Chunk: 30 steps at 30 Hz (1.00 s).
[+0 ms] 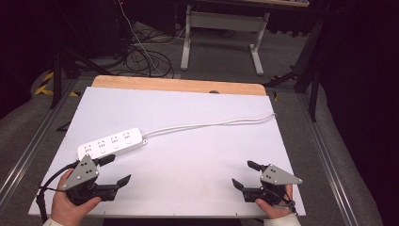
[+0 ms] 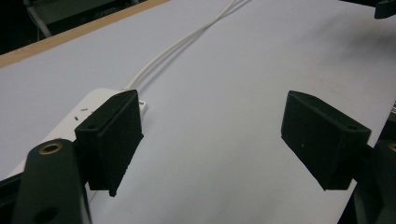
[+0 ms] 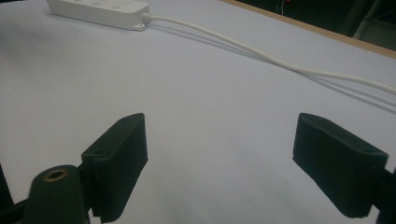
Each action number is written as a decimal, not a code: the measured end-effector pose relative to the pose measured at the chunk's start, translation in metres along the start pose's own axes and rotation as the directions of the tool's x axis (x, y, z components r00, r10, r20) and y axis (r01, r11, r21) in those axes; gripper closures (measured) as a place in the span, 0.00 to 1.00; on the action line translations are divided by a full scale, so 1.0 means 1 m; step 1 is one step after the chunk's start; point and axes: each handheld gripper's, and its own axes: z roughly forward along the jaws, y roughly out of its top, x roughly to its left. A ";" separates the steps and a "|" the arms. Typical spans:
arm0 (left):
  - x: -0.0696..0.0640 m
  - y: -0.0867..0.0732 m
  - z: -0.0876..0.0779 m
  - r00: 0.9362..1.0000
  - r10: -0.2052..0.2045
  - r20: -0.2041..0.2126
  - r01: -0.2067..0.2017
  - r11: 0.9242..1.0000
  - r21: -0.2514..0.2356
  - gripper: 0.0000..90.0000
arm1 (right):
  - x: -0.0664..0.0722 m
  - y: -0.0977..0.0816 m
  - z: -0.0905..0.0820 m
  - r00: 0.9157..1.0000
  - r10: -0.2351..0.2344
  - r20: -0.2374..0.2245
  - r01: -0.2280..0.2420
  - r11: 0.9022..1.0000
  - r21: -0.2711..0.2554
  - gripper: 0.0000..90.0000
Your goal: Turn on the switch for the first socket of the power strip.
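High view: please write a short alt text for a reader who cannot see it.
A white power strip lies on a white table, its cable trailing right. Near the front edge, the left gripper and right gripper are both open, holding nothing.

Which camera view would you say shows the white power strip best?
The high view: the whole power strip lies there with its four socket groups and its cable trailing right. The left gripper view shows part of its top behind a jaw; the right gripper view shows its cable end at the top edge.
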 end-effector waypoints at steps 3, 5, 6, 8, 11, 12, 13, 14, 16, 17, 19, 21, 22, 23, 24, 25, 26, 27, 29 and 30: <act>0.004 0.005 0.000 1.000 0.001 -0.003 -0.001 1.000 -0.002 0.23 | 0.000 0.000 0.000 1.000 0.001 0.000 -0.001 1.000 0.002 0.20; 0.007 0.009 0.001 1.000 -0.005 -0.007 0.005 1.000 -0.005 0.24 | 0.000 0.000 0.000 1.000 -0.001 0.001 0.001 1.000 0.001 0.20; 0.009 0.011 0.001 1.000 -0.009 -0.006 0.009 1.000 -0.005 0.24 | 0.000 0.000 0.000 1.000 0.001 0.000 -0.001 1.000 0.000 0.20; 0.013 0.014 0.001 1.000 -0.014 -0.012 0.014 1.000 -0.008 0.24 | 0.000 0.000 0.000 1.000 -0.002 0.000 0.002 1.000 0.005 0.20; 0.017 0.019 0.002 1.000 -0.010 -0.007 0.010 1.000 -0.008 0.28 | 0.000 -0.001 0.000 1.000 0.002 -0.003 -0.002 1.000 0.005 0.20; 0.018 0.021 0.002 1.000 -0.011 -0.004 0.011 1.000 -0.003 0.28 | 0.000 -0.001 0.000 1.000 0.002 -0.003 -0.002 1.000 0.005 0.20; 0.019 0.023 0.002 1.000 -0.014 0.000 0.014 1.000 -0.006 0.27 | 0.000 -0.001 0.000 1.000 0.002 -0.002 -0.002 1.000 0.005 0.20; 0.020 0.025 0.002 1.000 -0.012 -0.004 0.012 1.000 -0.010 0.28 | 0.000 -0.001 0.000 1.000 0.000 -0.001 0.000 1.000 0.006 0.20; 0.021 0.028 0.003 1.000 -0.010 -0.006 0.010 1.000 -0.009 0.28 | 0.000 -0.001 0.000 1.000 -0.001 -0.001 0.001 1.000 0.006 0.20; 0.022 0.029 0.004 1.000 -0.011 -0.006 0.011 1.000 -0.011 0.27 | 0.000 -0.001 0.000 1.000 0.000 0.000 0.000 1.000 0.005 0.20; 0.023 0.032 0.005 1.000 -0.008 -0.004 0.008 1.000 -0.004 0.28 | 0.000 -0.001 0.000 1.000 -0.001 0.000 0.001 1.000 0.007 0.20; 0.024 0.034 0.007 1.000 -0.004 -0.001 0.004 1.000 0.000 0.28 | 0.000 -0.001 0.000 1.000 -0.002 0.000 0.002 1.000 0.007 0.20; 0.025 0.035 0.008 1.000 -0.004 0.000 0.004 1.000 0.000 0.28 | 0.000 -0.001 0.000 1.000 -0.002 0.000 0.002 1.000 0.007 0.20; 0.025 0.037 0.009 1.000 -0.005 0.000 0.005 1.000 0.001 0.28 | 0.000 -0.001 0.001 1.000 -0.002 -0.001 0.002 1.000 0.008 0.20; 0.026 0.038 0.009 1.000 0.001 0.001 -0.001 1.000 0.003 0.28 | 0.000 -0.001 0.001 1.000 -0.001 -0.001 0.001 1.000 0.009 0.20; 0.026 0.039 0.011 1.000 0.001 0.000 -0.001 1.000 0.005 0.28 | 0.000 -0.001 0.001 1.000 -0.001 -0.001 0.001 1.000 0.009 0.20; 0.027 0.041 0.011 1.000 0.001 0.002 -0.001 1.000 0.007 0.28 | 0.000 -0.001 0.001 1.000 0.000 0.000 0.000 1.000 0.009 0.20; 0.028 0.042 0.012 1.000 -0.001 0.000 0.001 1.000 0.007 0.28 | 0.000 -0.001 0.001 1.000 -0.001 0.000 0.001 1.000 0.009 0.20; 0.030 0.045 0.014 1.000 -0.005 -0.001 0.005 1.000 0.005 0.29 | 0.000 -0.001 0.001 1.000 0.000 0.000 0.000 1.000 0.009 0.20; 0.033 0.048 0.016 1.000 -0.009 -0.007 0.009 1.000 0.007 0.29 | 0.000 -0.001 0.001 1.000 0.001 -0.001 -0.001 1.000 0.008 0.20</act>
